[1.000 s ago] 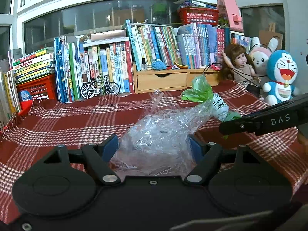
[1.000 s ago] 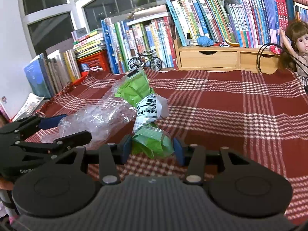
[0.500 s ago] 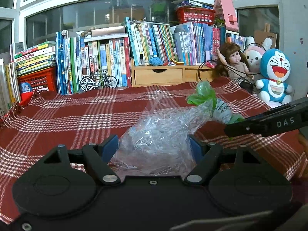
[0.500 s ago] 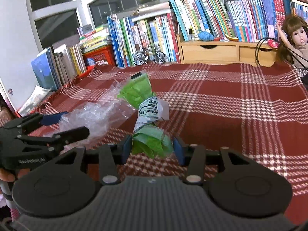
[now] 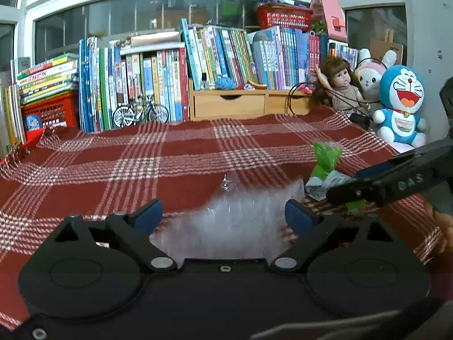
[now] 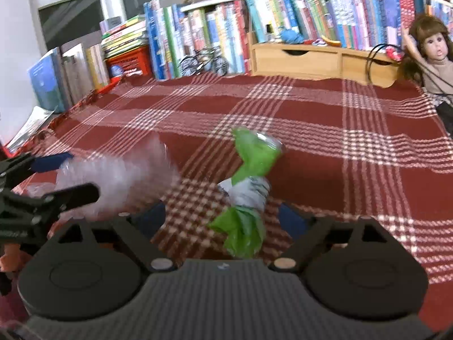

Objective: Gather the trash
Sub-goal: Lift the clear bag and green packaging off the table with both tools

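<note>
Evidently both pieces of trash are being let go. Left wrist view: the left gripper (image 5: 223, 216) has its jaws opening, now spread wide, where a second ago the blue pads (image 5: 147, 214) pressed the clear plastic bag (image 5: 237, 221); the bag, blurred, lies between the pads without either one bearing on it, at the near edge of the red plaid tablecloth (image 5: 170, 164). To the right, the green and white wrapper (image 5: 325, 167) sits just beside the dark finger of the right gripper (image 5: 390, 178). Right wrist view: the right gripper (image 6: 222, 216) is likewise opening, its jaws far wider than a second ago, when they clamped the wrapper's lower end; the wrapper (image 6: 249, 189) now hangs or stands loose between them, nearer the right-hand pad but touching neither. The bag (image 6: 119, 178) shows at left, beside the left gripper (image 6: 42, 189). As a judgement, release at the tablecloth's near edge suggests a drop into a receptacle below, which no view shows.
</note>
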Demonstrator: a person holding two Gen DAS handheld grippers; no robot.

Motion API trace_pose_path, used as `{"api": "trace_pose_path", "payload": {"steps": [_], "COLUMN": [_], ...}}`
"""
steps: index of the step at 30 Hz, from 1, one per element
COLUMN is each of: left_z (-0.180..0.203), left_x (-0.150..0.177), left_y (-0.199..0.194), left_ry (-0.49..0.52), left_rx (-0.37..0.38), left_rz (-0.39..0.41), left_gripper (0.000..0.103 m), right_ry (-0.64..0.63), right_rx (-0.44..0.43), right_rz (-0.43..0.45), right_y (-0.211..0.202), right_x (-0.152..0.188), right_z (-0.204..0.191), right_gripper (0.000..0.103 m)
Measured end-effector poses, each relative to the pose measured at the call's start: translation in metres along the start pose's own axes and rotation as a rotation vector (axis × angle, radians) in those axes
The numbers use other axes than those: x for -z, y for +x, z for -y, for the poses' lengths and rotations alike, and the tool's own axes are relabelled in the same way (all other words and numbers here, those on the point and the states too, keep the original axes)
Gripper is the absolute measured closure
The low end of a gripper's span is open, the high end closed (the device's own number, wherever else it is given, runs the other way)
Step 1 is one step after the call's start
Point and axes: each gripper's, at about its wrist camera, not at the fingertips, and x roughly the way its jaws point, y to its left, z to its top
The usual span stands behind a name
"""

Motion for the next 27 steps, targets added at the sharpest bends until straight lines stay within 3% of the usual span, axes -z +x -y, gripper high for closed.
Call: {"api": "trace_pose_path", "payload": {"steps": [3, 6, 9, 11, 14, 15, 16, 19, 27], "left_z": [0.0, -0.004, -0.013, -0.015, -0.017, -0.018, -0.02, -0.021, -0.01], "left_x": [0.001, 0.002, 0.006, 0.009, 0.013, 0.014, 0.014, 0.016, 0.012], "left_y": [0.002, 0.015, 0.028, 0.034, 0.037, 0.039, 0.04, 0.037, 0.015], "left_ry": [0.018, 0.008, -0.062, -0.089, -0.098, -0.11, -0.124, -0.152, -0.112], "left_rx": [0.021, 0.029, 0.107, 0.129, 0.147, 0.154, 0.164, 0.162, 0.103], "left_rz": [0.034, -0.003, -0.066, -0.094, -0.106, -0.116, -0.13, -0.137, -0.091], "left_gripper": [0.001, 0.001, 0.001, 0.001, 0.001, 0.003, 0.008, 0.016, 0.034], "right_ry": [0.017, 0.037, 0.042, 0.051, 0.046, 0.04, 0.032, 0.022, -0.014], "right_rx": [0.05, 0.085, 0.101, 0.092, 0.082, 0.083, 0.088, 0.057, 0.014], "right_rz": [0.025, 0.025, 0.011, -0.011, -0.032, -0.03, -0.023, -0.005, 0.028], "right_y": [0.009, 0.021, 0.033, 0.039, 0.04, 0.039, 0.037, 0.027, 0.002], "right_x": [-0.004, -0.007, -0.007, -0.005, 0.0, 0.002, 0.004, 0.008, 0.013], "right_z": [0.006, 0.012, 0.016, 0.018, 0.016, 0.015, 0.014, 0.011, 0.0], "right_gripper": [0.006, 0.006, 0.008, 0.016, 0.04, 0.049, 0.051, 0.051, 0.051]}}
